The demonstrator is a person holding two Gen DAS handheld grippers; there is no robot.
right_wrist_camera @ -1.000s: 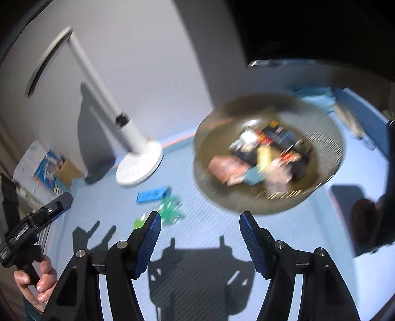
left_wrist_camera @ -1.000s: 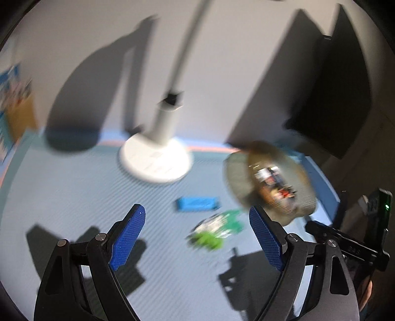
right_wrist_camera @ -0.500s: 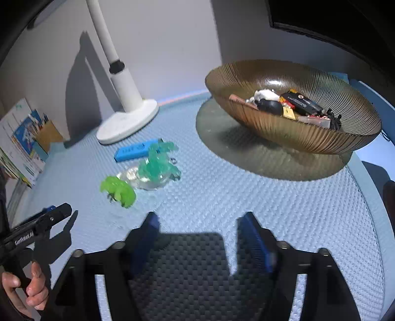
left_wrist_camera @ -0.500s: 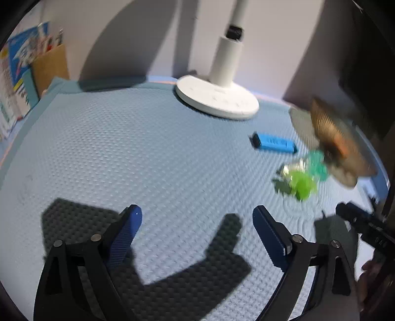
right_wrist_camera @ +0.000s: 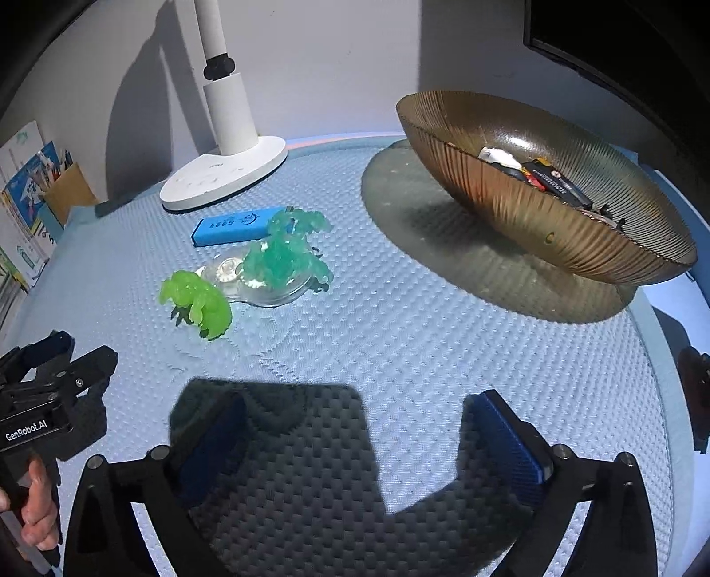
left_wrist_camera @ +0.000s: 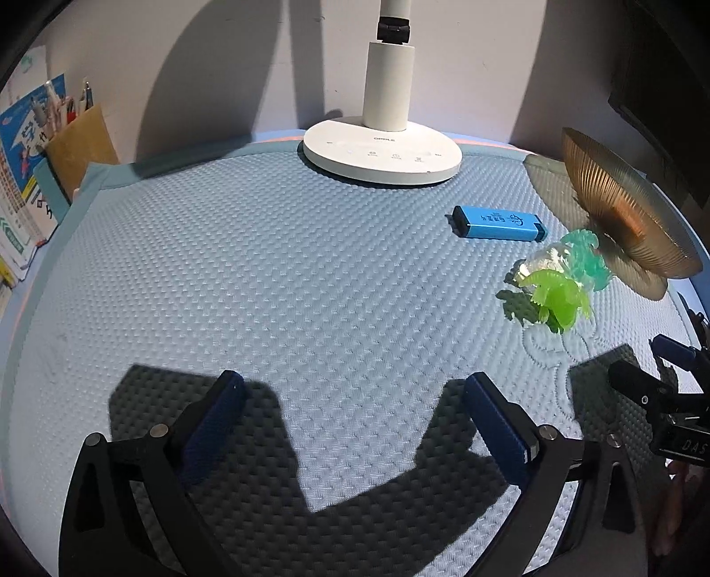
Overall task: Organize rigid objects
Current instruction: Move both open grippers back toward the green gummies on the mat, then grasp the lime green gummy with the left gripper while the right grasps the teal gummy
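Observation:
A blue lighter [left_wrist_camera: 499,223] [right_wrist_camera: 233,226], a teal toy figure [left_wrist_camera: 585,257] [right_wrist_camera: 284,255], a bright green toy figure [left_wrist_camera: 557,299] [right_wrist_camera: 197,302] and a clear plastic piece [right_wrist_camera: 262,286] lie together on the blue textured mat. A ribbed amber bowl [right_wrist_camera: 523,213] [left_wrist_camera: 621,208] to their right holds several small items. My left gripper [left_wrist_camera: 355,417] is open and empty, low over the mat, left of the toys. My right gripper [right_wrist_camera: 355,430] is open and empty, in front of the toys and bowl.
A white desk lamp base [left_wrist_camera: 381,151] [right_wrist_camera: 222,173] stands at the back by the wall. A pen holder and booklets [left_wrist_camera: 66,142] sit at the far left. A dark monitor [right_wrist_camera: 621,40] is behind the bowl.
Both grippers have dropped from high above to low over the mat and stayed open. The left view swung left, so the toys and bowl now lie at its right edge.

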